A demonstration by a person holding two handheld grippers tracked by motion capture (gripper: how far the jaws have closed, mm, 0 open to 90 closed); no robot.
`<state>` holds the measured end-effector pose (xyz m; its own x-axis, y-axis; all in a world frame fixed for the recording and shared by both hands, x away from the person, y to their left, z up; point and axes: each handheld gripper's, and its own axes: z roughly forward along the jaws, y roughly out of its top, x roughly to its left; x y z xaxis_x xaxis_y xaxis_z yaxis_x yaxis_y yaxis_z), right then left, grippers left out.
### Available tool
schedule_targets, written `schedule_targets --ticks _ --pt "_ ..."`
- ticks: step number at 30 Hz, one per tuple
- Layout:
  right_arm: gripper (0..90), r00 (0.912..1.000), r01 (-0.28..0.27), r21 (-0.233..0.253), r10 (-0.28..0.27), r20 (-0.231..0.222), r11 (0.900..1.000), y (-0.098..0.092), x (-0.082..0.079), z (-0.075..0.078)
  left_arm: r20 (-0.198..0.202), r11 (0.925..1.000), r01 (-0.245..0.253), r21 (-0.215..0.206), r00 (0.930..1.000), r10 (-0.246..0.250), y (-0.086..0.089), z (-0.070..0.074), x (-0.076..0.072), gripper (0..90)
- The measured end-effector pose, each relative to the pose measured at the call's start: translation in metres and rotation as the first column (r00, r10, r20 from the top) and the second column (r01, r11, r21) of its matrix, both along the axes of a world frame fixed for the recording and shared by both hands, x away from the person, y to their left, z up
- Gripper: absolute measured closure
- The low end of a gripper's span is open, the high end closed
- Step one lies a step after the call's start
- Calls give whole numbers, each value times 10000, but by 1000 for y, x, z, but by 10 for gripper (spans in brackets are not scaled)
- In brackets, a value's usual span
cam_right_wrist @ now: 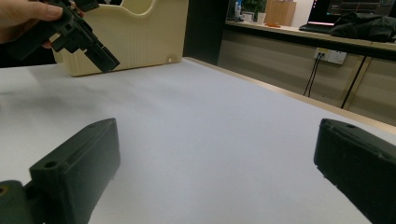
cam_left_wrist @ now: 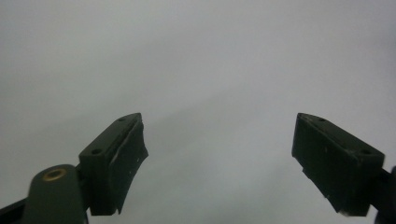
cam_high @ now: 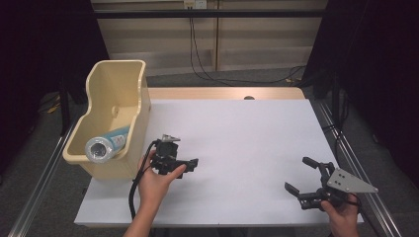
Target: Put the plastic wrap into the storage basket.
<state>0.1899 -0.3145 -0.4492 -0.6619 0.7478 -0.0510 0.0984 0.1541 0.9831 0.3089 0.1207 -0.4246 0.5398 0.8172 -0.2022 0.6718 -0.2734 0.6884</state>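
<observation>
The left gripper (cam_high: 184,163) hangs just above the white table (cam_high: 247,133), its jaws spread wide with nothing between them. It sits right beside the cream bin (cam_high: 116,94). A roll with a blue label (cam_high: 106,144) lies inside the bin, at its low front end. The right gripper (cam_high: 302,180) is wide open too, far off near the table's right edge. It looks like the roll is put away. Next, both hands probably just rest.

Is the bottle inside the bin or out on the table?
Inside: the bottle lies on its side in the beige bin.
</observation>
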Motion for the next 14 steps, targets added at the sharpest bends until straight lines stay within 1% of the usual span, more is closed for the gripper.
schedule_targets --ticks 1,2,3,4,5,6,7,8,9,10,12,14 --pt "1 10000 -7 12 7 5 10000 0 0 0 1280 9993 -225 -285 9914 260 4 -4 -9 155" --pt "1 10000 -25 -7 25 11 10000 1 0 0 1811 9986 -296 -440 9828 371 6 -7 -12 151" --pt "1 10000 -31 -9 31 18 10000 1 0 0 1811 9986 -296 -440 9828 371 6 -7 -12 147" --pt "0 10000 -11 -13 12 23 10000 1 0 0 2751 9969 -421 -667 9596 590 9 -12 -19 135" --pt "1 10000 -6 -12 6 23 10000 1 0 0 3103 9968 -451 -663 9485 636 11 -14 -21 129" --pt "0 10000 -26 0 26 22 10000 1 0 0 3103 9968 -451 -663 9485 636 11 -14 -21 120" --pt "0 10000 -26 0 26 22 10000 1 0 0 3403 9963 -496 -696 9377 705 13 -16 -22 120" --pt "0 10000 -42 -39 42 16 10000 1 0 0 3566 9954 -544 -782 9309 789 15 -17 -22 100" --pt "0 10000 -42 -39 42 16 10000 1 0 0 3566 9954 -544 -782 9309 789 15 -17 -22 96" --pt "0 10000 -63 -50 63 43 10000 1 0 0 3785 9952 -570 -795 9219 830 16 -17 -22 90" --pt "0 10000 -60 -39 60 23 10000 1 0 0 3807 9955 -550 -769 9212 803 17 -18 -22 85" --pt "0 10000 -73 -38 73 19 10000 0 0 0 3884 9955 -571 -756 9178 821 17 -19 -23 81"
